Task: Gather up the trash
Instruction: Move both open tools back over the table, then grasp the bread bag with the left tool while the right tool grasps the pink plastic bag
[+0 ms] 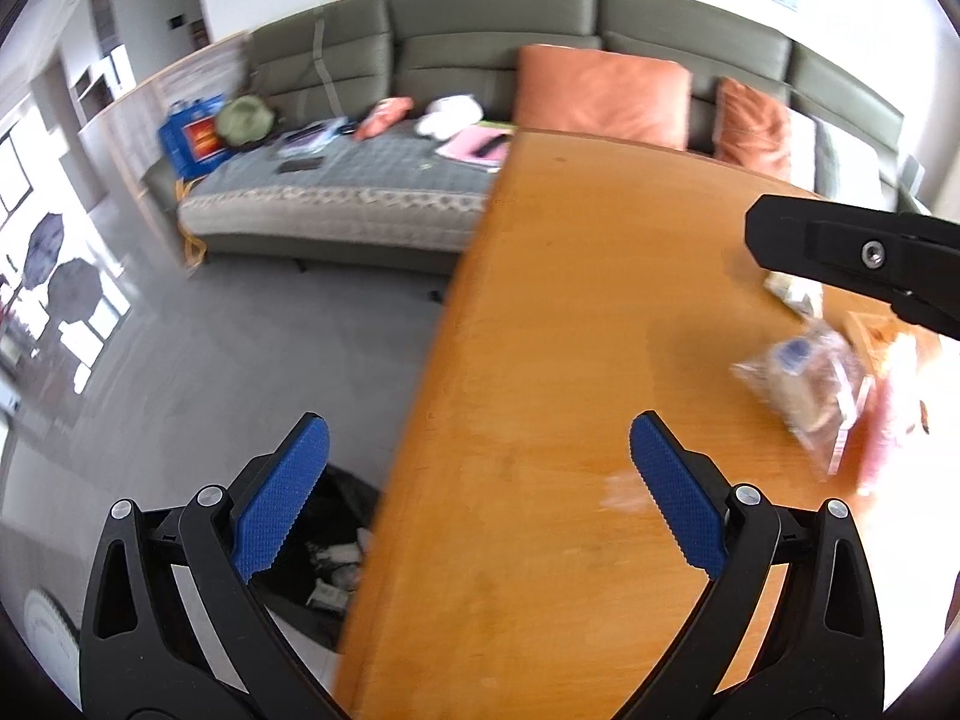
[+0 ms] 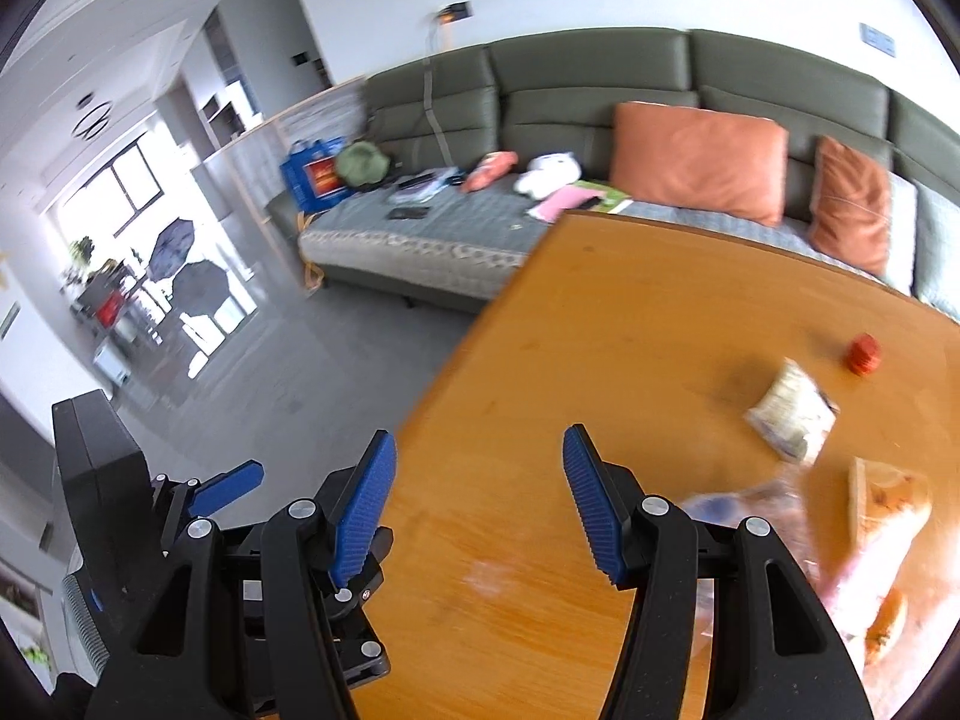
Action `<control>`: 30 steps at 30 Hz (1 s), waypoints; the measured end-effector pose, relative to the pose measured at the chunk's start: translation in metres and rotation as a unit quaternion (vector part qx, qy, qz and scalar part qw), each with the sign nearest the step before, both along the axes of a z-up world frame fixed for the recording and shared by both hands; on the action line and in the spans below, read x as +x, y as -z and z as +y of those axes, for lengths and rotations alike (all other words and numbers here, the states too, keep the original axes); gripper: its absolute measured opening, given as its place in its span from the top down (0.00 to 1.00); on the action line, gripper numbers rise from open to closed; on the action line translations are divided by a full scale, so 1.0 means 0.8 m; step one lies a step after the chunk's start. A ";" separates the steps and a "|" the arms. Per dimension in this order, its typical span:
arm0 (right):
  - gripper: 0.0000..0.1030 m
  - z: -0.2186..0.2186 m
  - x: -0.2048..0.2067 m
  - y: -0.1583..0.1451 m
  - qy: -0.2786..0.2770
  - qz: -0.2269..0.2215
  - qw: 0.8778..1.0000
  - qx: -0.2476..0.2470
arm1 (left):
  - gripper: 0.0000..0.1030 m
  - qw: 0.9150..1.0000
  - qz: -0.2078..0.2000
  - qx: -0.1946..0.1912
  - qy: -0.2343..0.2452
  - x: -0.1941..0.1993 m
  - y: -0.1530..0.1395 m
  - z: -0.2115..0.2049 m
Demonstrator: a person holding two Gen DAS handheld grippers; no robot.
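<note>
Both grippers, left (image 1: pixel 479 492) and right (image 2: pixel 479 507), gape empty; wrappers (image 2: pixel 791 417) at three o'clock remain, bin (image 1: pixel 327 564) at seven holds some.

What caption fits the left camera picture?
Open left claw hovers over the wooden table's edge, snack wrappers ahead, trash bin below.

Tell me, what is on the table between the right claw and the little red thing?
In the right wrist view, a crumpled whitish snack wrapper lies between the right claw and the small red object.
</note>
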State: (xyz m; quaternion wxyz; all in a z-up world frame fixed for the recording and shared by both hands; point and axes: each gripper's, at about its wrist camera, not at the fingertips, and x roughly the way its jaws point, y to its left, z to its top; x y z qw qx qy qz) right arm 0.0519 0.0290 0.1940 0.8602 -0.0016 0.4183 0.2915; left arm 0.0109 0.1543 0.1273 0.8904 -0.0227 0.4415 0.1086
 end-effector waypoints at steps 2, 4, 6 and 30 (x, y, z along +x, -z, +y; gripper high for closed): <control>0.43 -0.025 -0.002 0.003 0.014 0.001 1.000 0.000 | 0.06 1.000 0.001 0.001 0.017 0.010 0.001 -0.021; 0.43 -0.049 0.001 0.006 0.031 0.001 1.000 -0.002 | 0.06 0.999 0.002 0.002 0.037 0.019 0.001 -0.045; 0.43 -0.077 0.004 0.010 0.051 0.003 0.999 -0.003 | 0.06 0.999 0.003 0.002 0.051 0.024 0.003 -0.065; 0.43 -0.242 0.080 0.133 0.232 0.103 0.963 -0.091 | 0.06 0.980 0.039 0.014 0.193 0.089 0.035 -0.207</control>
